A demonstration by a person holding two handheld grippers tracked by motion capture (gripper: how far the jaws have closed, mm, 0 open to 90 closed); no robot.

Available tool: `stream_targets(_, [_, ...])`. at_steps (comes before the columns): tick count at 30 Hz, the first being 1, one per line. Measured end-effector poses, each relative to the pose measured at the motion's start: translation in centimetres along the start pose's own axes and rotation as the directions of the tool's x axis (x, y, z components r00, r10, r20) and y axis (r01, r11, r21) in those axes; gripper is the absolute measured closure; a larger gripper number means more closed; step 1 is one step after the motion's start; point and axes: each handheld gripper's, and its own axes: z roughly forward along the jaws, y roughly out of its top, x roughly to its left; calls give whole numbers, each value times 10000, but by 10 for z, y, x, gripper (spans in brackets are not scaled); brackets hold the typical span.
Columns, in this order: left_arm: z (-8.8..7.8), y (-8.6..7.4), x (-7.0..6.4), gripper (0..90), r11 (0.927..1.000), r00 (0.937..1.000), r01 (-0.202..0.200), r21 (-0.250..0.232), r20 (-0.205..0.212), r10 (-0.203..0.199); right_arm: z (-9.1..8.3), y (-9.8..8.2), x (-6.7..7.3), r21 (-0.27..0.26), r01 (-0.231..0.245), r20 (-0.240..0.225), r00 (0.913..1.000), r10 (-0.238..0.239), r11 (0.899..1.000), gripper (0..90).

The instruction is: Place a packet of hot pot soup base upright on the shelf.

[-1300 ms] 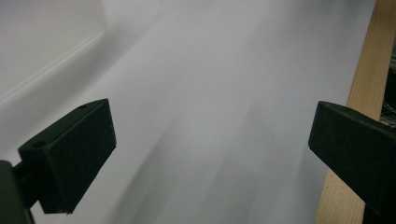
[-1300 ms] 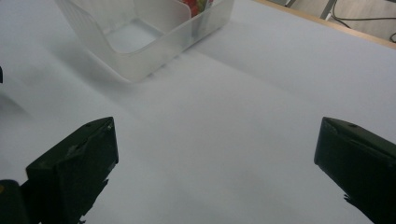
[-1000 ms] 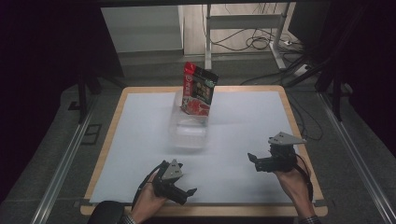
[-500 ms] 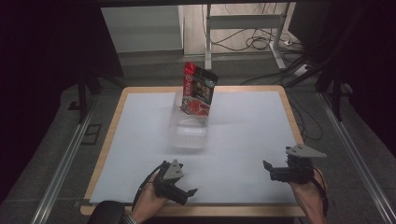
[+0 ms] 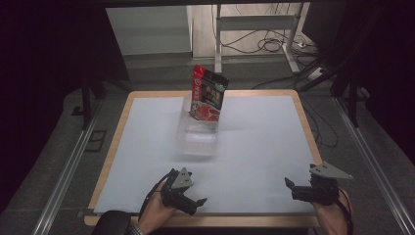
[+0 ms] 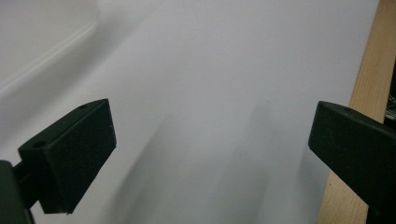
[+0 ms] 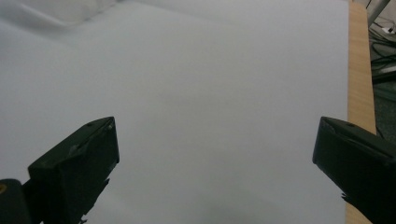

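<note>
A red and black snack bag (image 5: 208,94) stands tilted in the far end of a clear plastic box (image 5: 197,132) near the middle back of the white table top (image 5: 254,132). My left gripper (image 5: 195,204) rests open near the front edge, left of centre, with nothing between its jaws. In the left gripper view the gripper (image 6: 215,158) has only white surface and the wooden edge (image 6: 364,93) between its jaws. My right gripper (image 5: 290,188) sits open at the front right corner. In the right gripper view the gripper (image 7: 215,163) is wide apart over bare white surface.
A wooden rim (image 5: 117,137) frames the white top. Metal rails (image 5: 63,171) run along both sides of the table. Behind it stand a metal desk frame (image 5: 254,29) and loose cables (image 5: 264,44) on the floor.
My right gripper has drawn back toward the front right corner of the table. The left gripper, the bag and the box have stayed put.
</note>
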Motion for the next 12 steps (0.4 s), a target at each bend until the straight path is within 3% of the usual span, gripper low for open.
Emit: stream_targets(12, [1,1,0,5,10000,10000,-6,36,-3,6,0,-16,-8,645,-295,57,9996,292,9975,7])
